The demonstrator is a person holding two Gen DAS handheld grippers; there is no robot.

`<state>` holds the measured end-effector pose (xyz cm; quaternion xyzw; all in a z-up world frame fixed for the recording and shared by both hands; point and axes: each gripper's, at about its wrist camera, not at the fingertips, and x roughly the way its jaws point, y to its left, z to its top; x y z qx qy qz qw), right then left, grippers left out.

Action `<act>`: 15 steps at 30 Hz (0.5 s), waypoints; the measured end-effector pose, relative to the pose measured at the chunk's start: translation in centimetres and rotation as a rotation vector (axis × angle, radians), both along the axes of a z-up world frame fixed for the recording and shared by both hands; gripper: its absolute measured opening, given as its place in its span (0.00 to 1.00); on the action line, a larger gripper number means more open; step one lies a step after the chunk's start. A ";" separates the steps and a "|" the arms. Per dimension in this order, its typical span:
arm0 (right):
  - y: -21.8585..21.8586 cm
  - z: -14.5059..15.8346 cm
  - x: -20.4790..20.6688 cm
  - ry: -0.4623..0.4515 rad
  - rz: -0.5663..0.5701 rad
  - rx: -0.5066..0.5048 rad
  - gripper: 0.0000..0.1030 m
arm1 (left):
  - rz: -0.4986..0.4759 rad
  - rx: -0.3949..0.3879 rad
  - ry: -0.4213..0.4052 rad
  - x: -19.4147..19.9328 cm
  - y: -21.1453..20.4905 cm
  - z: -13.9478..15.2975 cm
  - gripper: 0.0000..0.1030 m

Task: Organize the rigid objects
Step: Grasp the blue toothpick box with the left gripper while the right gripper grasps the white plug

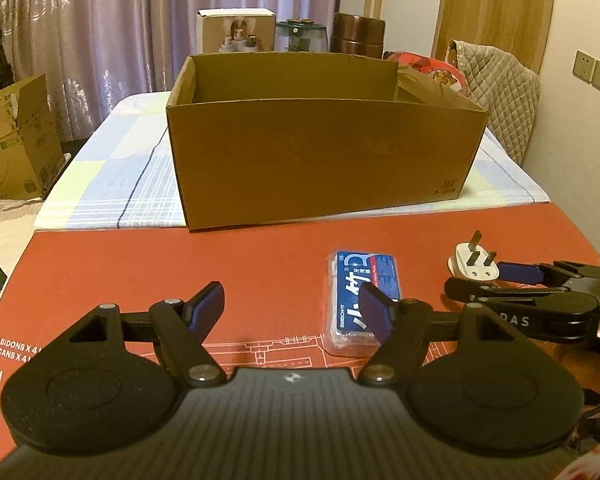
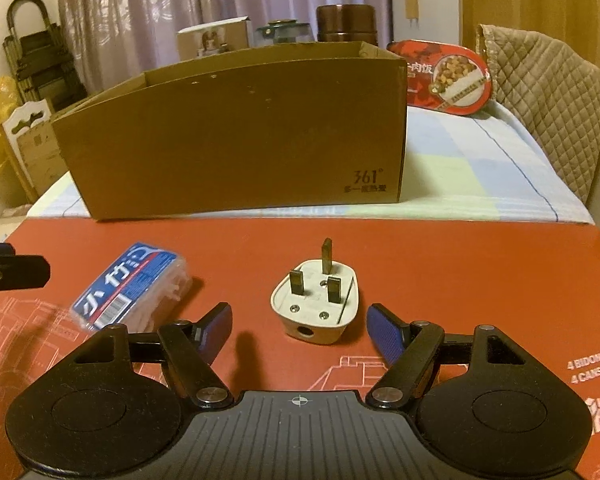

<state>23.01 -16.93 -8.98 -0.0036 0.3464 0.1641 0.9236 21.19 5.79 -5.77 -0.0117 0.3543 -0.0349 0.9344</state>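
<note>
Right gripper is held open, jaws flanking the white plug untouched on the red mat; left gripper open beside the blue packet.

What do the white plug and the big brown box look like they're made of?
White plug: likely hard plastic, smooth with a slight sheen, with three dull metal-looking prongs. Brown box: corrugated cardboard by its look, matte, with raw cut edges and printed marking near one corner.
</note>
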 end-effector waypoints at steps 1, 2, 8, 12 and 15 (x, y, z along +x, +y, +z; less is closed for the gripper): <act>0.0 -0.1 0.2 0.001 -0.006 0.001 0.65 | -0.004 0.002 0.000 0.1 -0.1 0.0 0.68; 0.0 -0.3 0.3 0.004 -0.010 0.003 0.61 | -0.007 0.003 0.001 0.2 -0.2 -0.1 0.68; 0.3 -0.5 0.7 -0.024 -0.017 -0.019 0.56 | -0.025 0.004 0.008 0.6 -0.8 -0.4 0.68; 0.3 -0.6 0.8 -0.039 -0.020 -0.036 0.45 | -0.040 0.004 0.013 0.8 -1.2 -0.6 0.68; 0.3 -0.7 1.0 -0.038 -0.015 -0.040 0.45 | -0.048 0.004 0.016 0.8 -1.5 -0.7 0.68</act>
